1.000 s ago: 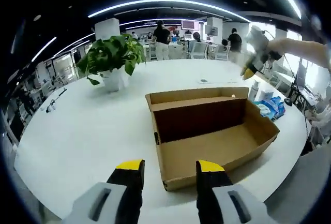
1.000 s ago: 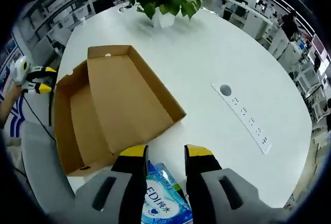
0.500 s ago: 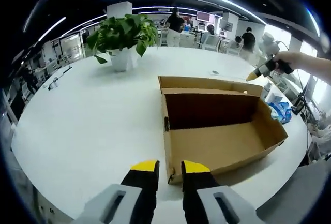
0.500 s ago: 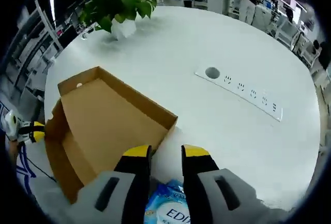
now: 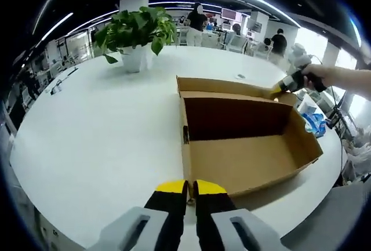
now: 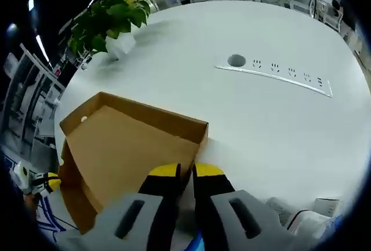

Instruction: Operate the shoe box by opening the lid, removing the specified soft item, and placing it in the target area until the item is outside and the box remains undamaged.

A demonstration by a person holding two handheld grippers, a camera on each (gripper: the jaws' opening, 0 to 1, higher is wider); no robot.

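Shoe box (image 5: 243, 146) is seen open on the white table (image 5: 98, 129), interior bare cardboard, lid flap folded back. Left gripper (image 5: 190, 188) is held at the box's near edge, jaws nearly closed; whether cardboard is pinched cannot be told. Right gripper (image 6: 185, 173) is set at the flap's edge, jaws almost together, grip likewise unclear. Blue packet (image 5: 316, 122) is partly hidden behind the box; its print is unreadable. Potted plant (image 5: 136, 33) is placed well apart.
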